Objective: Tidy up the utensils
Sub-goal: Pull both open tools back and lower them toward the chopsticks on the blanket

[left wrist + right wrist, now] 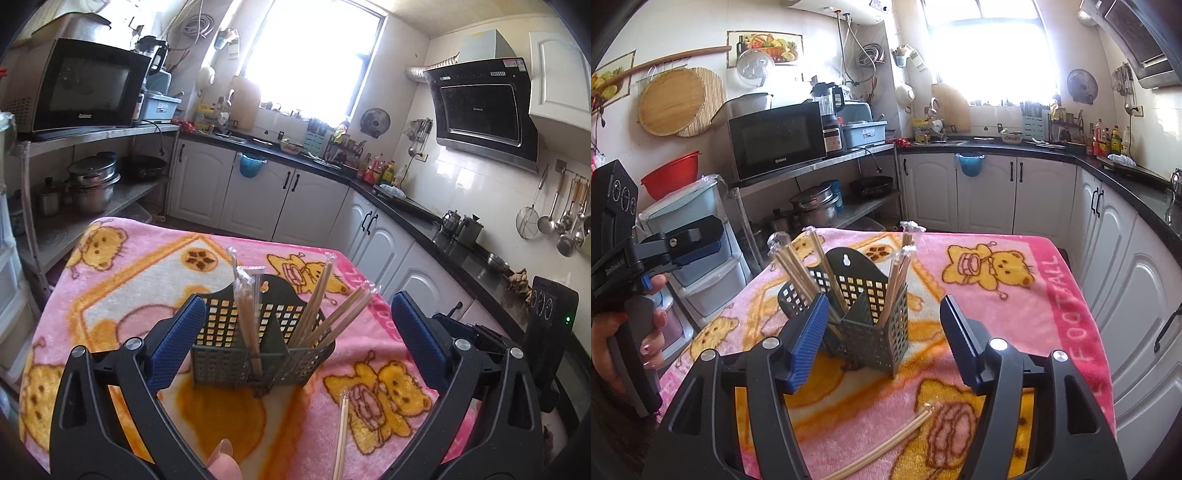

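Note:
A grey perforated utensil holder [258, 343] stands on the pink bear blanket [122, 280], with wrapped wooden chopsticks [247, 314] standing in its compartments. One wrapped chopstick pair [341, 435] lies on the blanket in front of it. My left gripper [295, 332] is open and empty, its blue fingers either side of the holder, held above. In the right wrist view the holder [864, 317] stands ahead, the loose pair [886, 443] lies near, and my right gripper [882, 339] is open and empty. The left gripper's body [624, 266] shows at left.
The blanket-covered table [1067, 295] sits in a kitchen. White cabinets [258, 192] and a black counter [406, 206] run behind and right. A metal shelf [812, 166] with a microwave [775, 140] and pots stands left. Plastic drawers [701, 258] stand beside the table.

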`<state>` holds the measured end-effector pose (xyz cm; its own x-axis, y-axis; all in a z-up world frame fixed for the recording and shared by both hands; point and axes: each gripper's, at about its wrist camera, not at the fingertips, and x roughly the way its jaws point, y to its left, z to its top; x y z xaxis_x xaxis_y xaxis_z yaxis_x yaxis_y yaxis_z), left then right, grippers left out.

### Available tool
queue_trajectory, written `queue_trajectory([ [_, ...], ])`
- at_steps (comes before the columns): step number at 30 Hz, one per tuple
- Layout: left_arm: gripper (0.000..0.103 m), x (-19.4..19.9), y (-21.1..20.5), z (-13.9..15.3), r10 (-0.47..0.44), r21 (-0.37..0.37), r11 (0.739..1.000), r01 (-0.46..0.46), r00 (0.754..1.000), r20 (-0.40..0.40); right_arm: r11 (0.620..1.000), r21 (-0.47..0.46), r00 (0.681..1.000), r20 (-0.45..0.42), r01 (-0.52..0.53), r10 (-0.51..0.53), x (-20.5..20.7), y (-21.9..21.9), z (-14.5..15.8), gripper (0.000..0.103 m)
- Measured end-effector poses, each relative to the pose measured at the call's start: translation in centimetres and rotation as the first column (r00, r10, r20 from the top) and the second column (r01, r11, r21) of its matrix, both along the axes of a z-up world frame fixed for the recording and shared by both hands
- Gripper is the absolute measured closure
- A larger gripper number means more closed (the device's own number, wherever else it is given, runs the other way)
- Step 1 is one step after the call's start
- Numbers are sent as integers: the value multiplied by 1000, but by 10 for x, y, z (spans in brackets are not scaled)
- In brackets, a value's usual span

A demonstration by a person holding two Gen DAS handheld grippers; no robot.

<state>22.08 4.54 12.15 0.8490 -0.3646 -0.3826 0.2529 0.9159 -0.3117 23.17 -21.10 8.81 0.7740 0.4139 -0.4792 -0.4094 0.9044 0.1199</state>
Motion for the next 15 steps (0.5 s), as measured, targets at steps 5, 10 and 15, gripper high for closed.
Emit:
queue_trajectory([
  [5,10,-12,5,-12,10,-3,1000,-10,1000,-14,1000,0,1000,-8,-3,3,-10,-1,-7,42],
  [10,10,-22,8,-23,16,-2,1000,-16,999,-32,1000,-1,1000,-17,-9,9,-17,0,-11,42],
  [15,10,-28,10,-30,26,-8,1000,-27,998,-49,1000,-7,999,-26,-19,18,-24,3,-16,42],
])
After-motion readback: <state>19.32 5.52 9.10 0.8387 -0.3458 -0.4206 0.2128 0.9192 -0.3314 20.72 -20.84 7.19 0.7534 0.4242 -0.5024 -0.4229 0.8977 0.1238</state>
